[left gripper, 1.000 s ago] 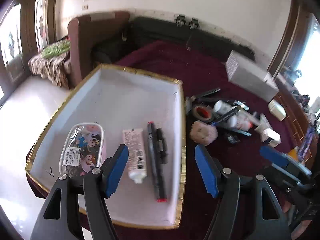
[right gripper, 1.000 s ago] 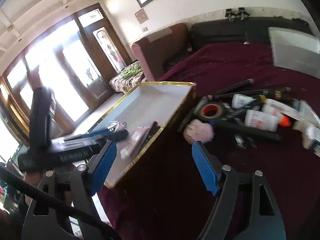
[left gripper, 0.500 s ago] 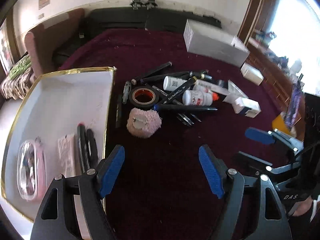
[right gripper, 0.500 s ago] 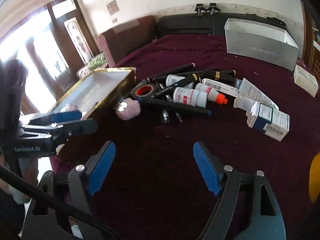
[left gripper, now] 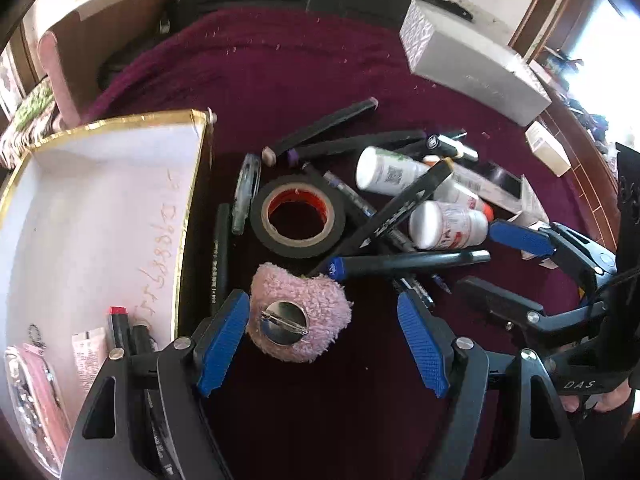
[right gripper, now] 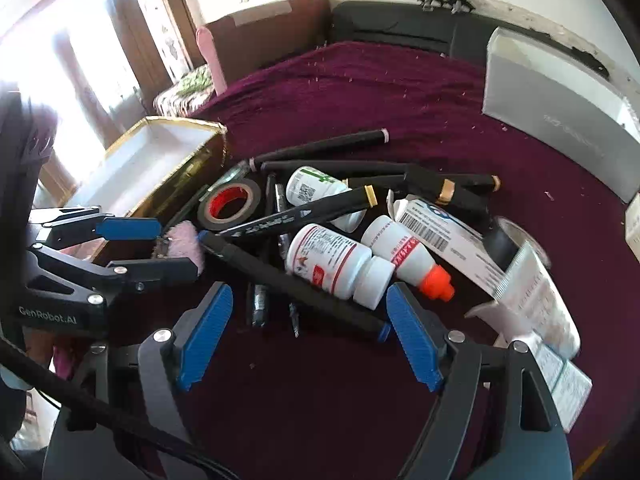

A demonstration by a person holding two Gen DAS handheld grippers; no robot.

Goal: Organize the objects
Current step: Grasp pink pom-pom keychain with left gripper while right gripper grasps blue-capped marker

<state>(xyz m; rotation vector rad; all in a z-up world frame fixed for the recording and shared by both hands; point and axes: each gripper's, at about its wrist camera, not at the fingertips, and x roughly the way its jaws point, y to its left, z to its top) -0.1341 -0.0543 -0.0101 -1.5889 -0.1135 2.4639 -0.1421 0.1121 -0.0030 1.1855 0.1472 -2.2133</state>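
Observation:
A pink fluffy brooch (left gripper: 300, 320), pin side up, lies on the maroon cloth between the blue pads of my left gripper (left gripper: 322, 342), close to the left pad. That gripper is open and its pads do not press the brooch. My right gripper (right gripper: 308, 336) is open above a long black marker (right gripper: 288, 280) with blue ends, beside a white pill bottle (right gripper: 340, 264) and an orange-capped bottle (right gripper: 404, 252). A black tape roll (left gripper: 298, 216) lies just beyond the brooch. The gold-rimmed white box (left gripper: 190, 200) on the left holds a clear pouch (left gripper: 32, 392), a tube (left gripper: 90, 360) and a red-capped marker (left gripper: 118, 332).
More pens, markers and small cartons are heaped on the cloth (left gripper: 280, 80) right of the tape. A grey box (left gripper: 468, 60) stands at the back right. In the left wrist view the right gripper (left gripper: 484, 258) reaches in from the right. A brown chair and dark sofa stand behind.
Both grippers swung right from the white box to the pile and came lower. The pink brooch now sits between the left gripper's pads, and the black marker lies under the right gripper.

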